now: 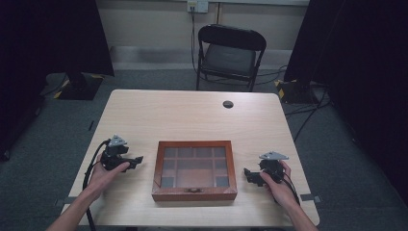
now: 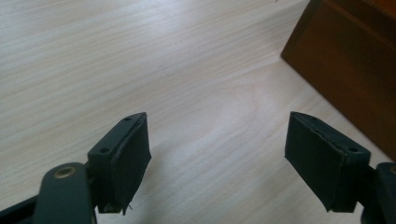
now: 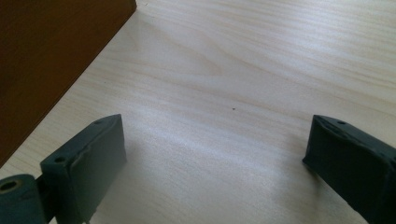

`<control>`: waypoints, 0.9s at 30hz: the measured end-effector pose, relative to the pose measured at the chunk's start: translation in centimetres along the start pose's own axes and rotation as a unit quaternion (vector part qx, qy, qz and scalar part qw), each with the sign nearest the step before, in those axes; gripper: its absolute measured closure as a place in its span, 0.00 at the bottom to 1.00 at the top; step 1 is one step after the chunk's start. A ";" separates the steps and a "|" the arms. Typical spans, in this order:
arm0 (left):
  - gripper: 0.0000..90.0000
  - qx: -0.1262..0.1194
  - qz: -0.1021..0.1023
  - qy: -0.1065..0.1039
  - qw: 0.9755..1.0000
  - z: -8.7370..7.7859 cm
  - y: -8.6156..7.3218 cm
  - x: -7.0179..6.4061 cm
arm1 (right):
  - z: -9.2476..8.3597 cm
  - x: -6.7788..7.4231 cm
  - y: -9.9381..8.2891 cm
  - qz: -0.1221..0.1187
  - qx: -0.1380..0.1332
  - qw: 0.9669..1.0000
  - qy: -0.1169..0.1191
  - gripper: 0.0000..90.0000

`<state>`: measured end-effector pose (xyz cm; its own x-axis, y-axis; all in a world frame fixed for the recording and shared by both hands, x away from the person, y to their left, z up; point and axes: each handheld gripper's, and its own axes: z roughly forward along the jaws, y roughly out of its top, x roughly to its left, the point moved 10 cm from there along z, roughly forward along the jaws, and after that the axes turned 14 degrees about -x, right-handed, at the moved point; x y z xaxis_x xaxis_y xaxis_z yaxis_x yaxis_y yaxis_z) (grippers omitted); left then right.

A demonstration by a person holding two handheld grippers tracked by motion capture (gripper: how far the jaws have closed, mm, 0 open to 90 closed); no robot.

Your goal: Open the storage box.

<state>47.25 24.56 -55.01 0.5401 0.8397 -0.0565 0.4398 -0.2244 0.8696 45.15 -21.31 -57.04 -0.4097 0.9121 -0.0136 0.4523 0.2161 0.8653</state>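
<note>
Box (image 1: 194, 191) on desk (image 1: 192, 115) untouched, lid shut; left tongs (image 1: 137, 160) and right tongs (image 1: 248, 174) spread wide, holding nothing.

Blk folding chair (image 1: 230, 55) behind table (image 1: 192, 115); grey carpet (image 1: 154, 79).

A: What sort of place is this?

B: A recording room or lab, not a home — black curtains (image 1: 53, 33) hang at both sides, and one plain pale wooden bench (image 1: 192, 115) stands alone on grey carpet (image 1: 337, 159).

A: Anything else?

B: A black folding chair (image 1: 230, 54) sits empty behind the bench, cables (image 1: 308, 113) trail over the floor from a wall socket (image 1: 197, 6), and yellow-black tape (image 1: 280, 89) marks the stand feet — a rigged-up studio.
</note>
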 end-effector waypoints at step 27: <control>0.35 -0.042 -0.010 -0.130 0.991 -2.2 5.0 -8.0 | 0.0 0.0 0.0 0.000 0.000 1.000 0.000 0.05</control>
<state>43.52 17.80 -49.11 0.7032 0.6858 -0.1876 0.3957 -0.1582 0.9047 45.15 -21.30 -57.04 -0.4097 0.9121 -0.0135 0.4524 0.2160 0.8652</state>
